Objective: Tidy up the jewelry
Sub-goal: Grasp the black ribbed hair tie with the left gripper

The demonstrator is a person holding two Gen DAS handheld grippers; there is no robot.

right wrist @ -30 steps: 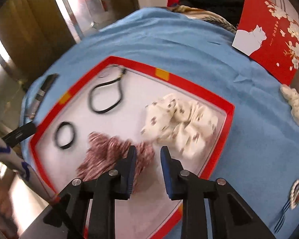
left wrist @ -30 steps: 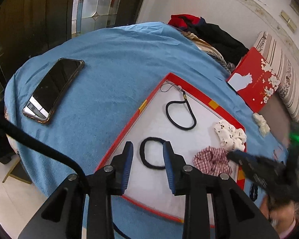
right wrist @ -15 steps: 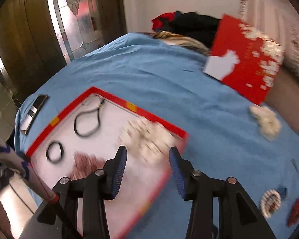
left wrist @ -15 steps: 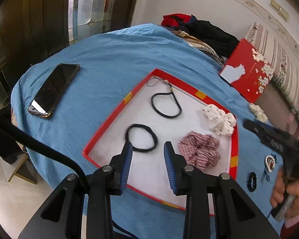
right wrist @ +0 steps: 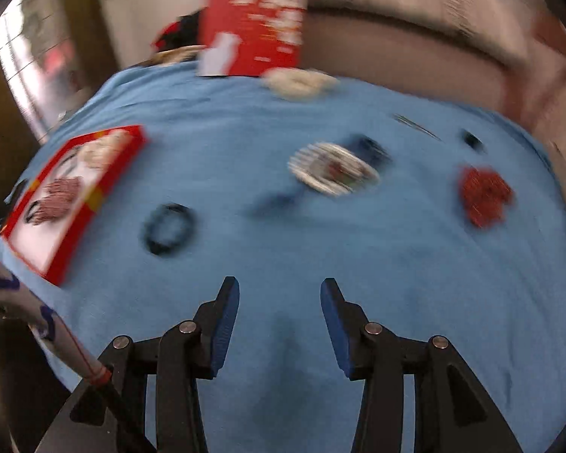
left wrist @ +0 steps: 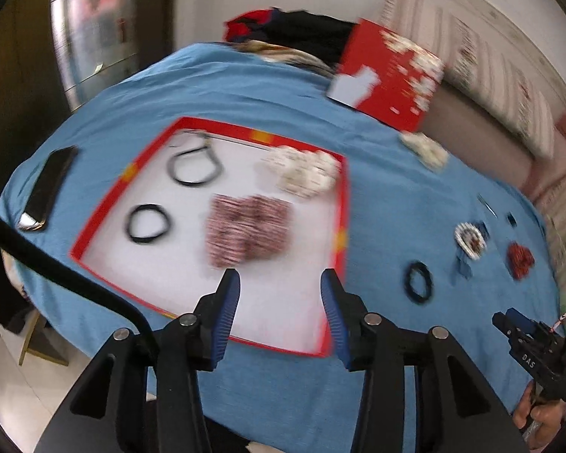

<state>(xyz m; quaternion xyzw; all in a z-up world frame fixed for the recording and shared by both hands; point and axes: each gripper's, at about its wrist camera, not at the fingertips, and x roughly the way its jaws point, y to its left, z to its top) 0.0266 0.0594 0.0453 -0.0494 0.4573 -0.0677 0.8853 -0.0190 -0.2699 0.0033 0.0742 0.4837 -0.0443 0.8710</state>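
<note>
A red-rimmed white tray (left wrist: pixel 341 204) on the blue cloth holds a checked scrunchie (left wrist: pixel 247 230), a white spotted scrunchie (left wrist: pixel 302 173), a black hair tie (left wrist: pixel 147 224) and a black cord loop (left wrist: pixel 194 166). My left gripper (left wrist: pixel 279 290) is open and empty over the tray's near edge. My right gripper (right wrist: pixel 279 294) is open and empty above bare cloth. Ahead of it lie a black hair tie (right wrist: pixel 168 228), a round pearl brooch (right wrist: pixel 332 168), a red scrunchie (right wrist: pixel 485 194) and a cream scrunchie (right wrist: pixel 300 81). The tray (right wrist: pixel 62 249) is at its left.
A phone (left wrist: pixel 49 188) lies left of the tray near the table edge. A red floral box (left wrist: pixel 388 75) and a clothes pile (left wrist: pixel 302 36) stand at the back. A small dark clip (right wrist: pixel 471 139) and a thin pin (right wrist: pixel 415 124) lie at the far right. Both views are motion-blurred.
Both grippers have opened wider. The right gripper swung right, off the tray toward the loose items. The left gripper turned right, so the tray sits further left.
</note>
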